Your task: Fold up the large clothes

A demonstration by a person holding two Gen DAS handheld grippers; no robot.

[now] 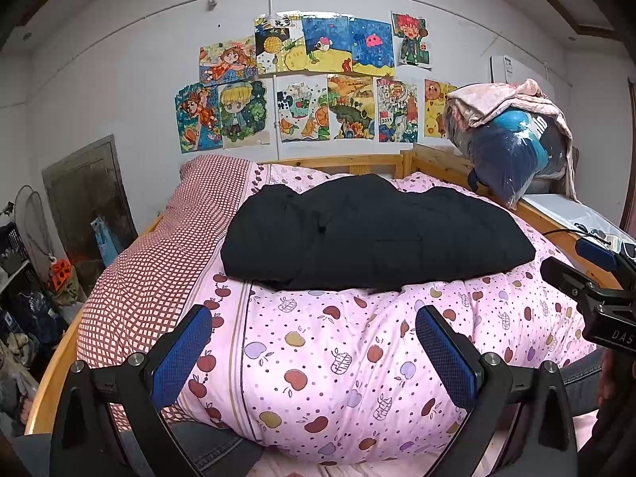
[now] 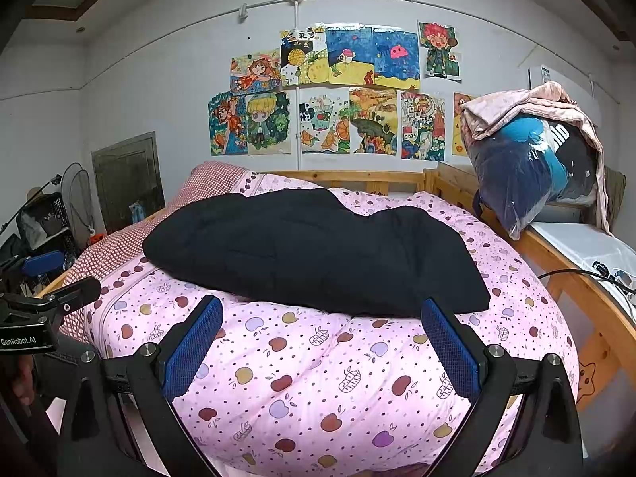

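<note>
Looking along my left tool [image 1: 314,348], I see its blue pads spread wide with nothing between them, hovering just above the near edge of the pink apple-print quilt [image 1: 326,357]. My right tool [image 2: 322,342] is the same: fingers apart, empty, held over the quilt's front bulge. Each tool shows at the edge of the other's view, so I judge I am holding them side by side, level, ready to reach in together.

Just ahead of both tools lies the black padded jacket [image 1: 373,234], resting on top of the quilt, its near hem closest to the right tool. It looks bulky and already doubled into a rough slab, which I take to mean the fold is either partly done or about to be tidied; I cannot tell which layers lie under the top one.

Left of the jacket, a red checked pillow [image 1: 159,254] runs along the wooden bed frame [image 2: 572,274]. Farther right, a plastic bag of bedding [image 2: 532,167] sits by the rail. Beyond everything, children's drawings [image 1: 314,79] cover the wall.
</note>
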